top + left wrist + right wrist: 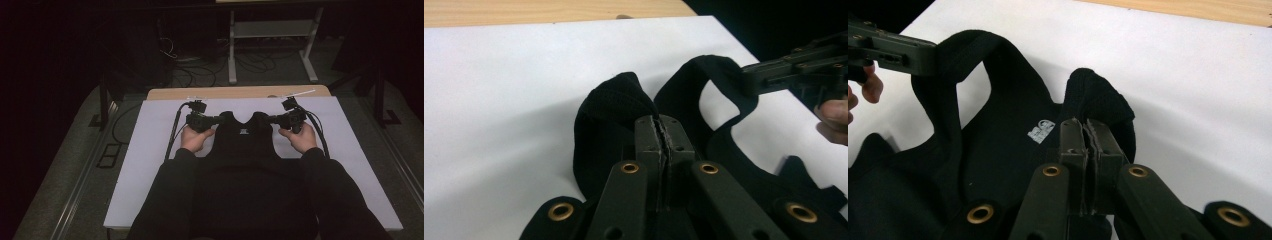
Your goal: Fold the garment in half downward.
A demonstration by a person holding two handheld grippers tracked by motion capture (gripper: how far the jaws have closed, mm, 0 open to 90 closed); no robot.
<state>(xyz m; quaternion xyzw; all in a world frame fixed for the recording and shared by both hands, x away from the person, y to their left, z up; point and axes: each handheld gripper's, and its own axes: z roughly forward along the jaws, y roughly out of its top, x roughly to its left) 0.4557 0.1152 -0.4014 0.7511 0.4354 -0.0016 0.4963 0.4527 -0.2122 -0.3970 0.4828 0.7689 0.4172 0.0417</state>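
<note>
A black sleeveless top [245,145] lies on the white sheet [145,150], neck end away from the person, with a small white label [1041,131] inside the neck. My left gripper [220,119] is shut on the top's left shoulder strap [616,100], and the fabric bunches just past the closed jaws [659,120]. My right gripper [270,119] is shut on the right shoulder strap [1098,92], pinched between its jaws [1083,122]. The two straps are lifted a little off the sheet. Each gripper view shows the other gripper holding its strap: the right gripper [749,75], the left gripper [930,52].
The white sheet covers most of a wooden tabletop [235,92], whose far edge shows bare. Beyond the table stand a pale metal frame [272,30] and loose cables [200,70] on a dark floor. Black cables [175,130] trail from both grippers.
</note>
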